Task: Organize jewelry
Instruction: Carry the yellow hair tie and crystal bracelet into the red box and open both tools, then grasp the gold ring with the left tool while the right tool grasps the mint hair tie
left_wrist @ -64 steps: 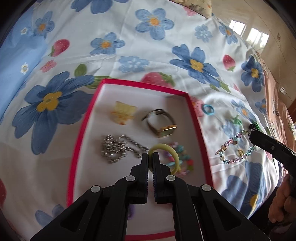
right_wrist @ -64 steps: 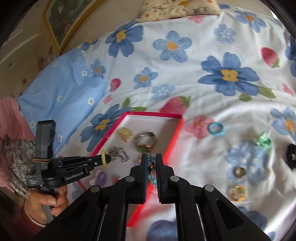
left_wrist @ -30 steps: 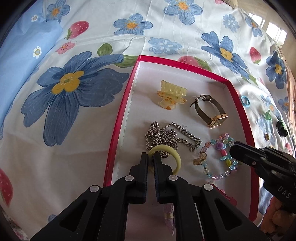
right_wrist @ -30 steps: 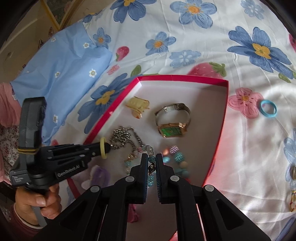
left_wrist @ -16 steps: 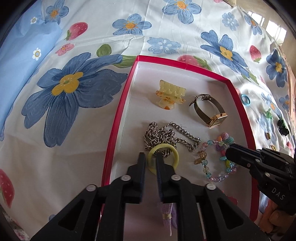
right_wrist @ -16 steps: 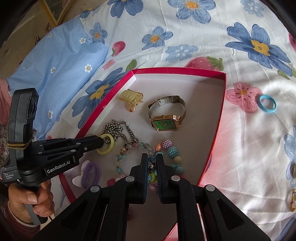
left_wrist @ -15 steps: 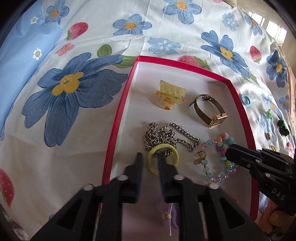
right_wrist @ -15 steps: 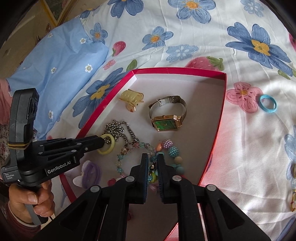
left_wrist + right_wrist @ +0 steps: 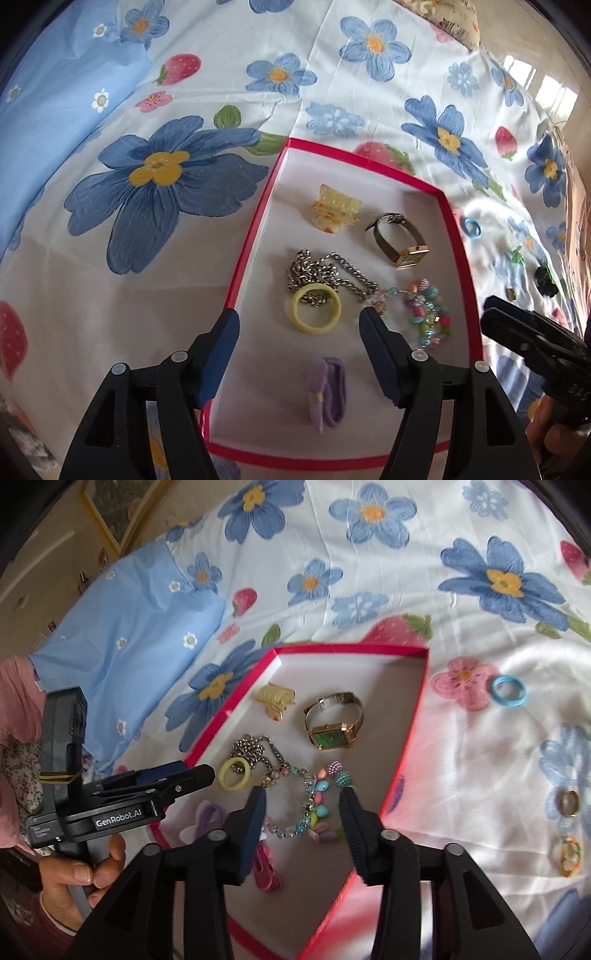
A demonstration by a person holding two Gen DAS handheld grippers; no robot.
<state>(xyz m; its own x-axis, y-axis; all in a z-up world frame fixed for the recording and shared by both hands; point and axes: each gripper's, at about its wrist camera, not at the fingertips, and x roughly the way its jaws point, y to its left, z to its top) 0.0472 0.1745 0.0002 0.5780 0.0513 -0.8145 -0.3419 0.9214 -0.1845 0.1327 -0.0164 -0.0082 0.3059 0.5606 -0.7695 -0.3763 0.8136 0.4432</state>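
Right wrist view: hovering low over the red-rimmed white tray (image 9: pixel 413 723), right gripper (image 9: pixel 303 812) spread wide and empty, pastel beaded bracelet (image 9: pixel 295 805) lying loose between and just beyond its fingertips. Left gripper (image 9: pixel 299 332) likewise gaping, holding nothing, pale yellow plastic ring (image 9: pixel 314 308) resting flat just ahead, overlapping the silver chain (image 9: pixel 325 273). Farther off, waiting on the flowered bedsheet (image 9: pixel 461 760) outside the tray's right wall: blue band ring (image 9: pixel 508 691), lying nearer the right gripper, probably best reached from that side.
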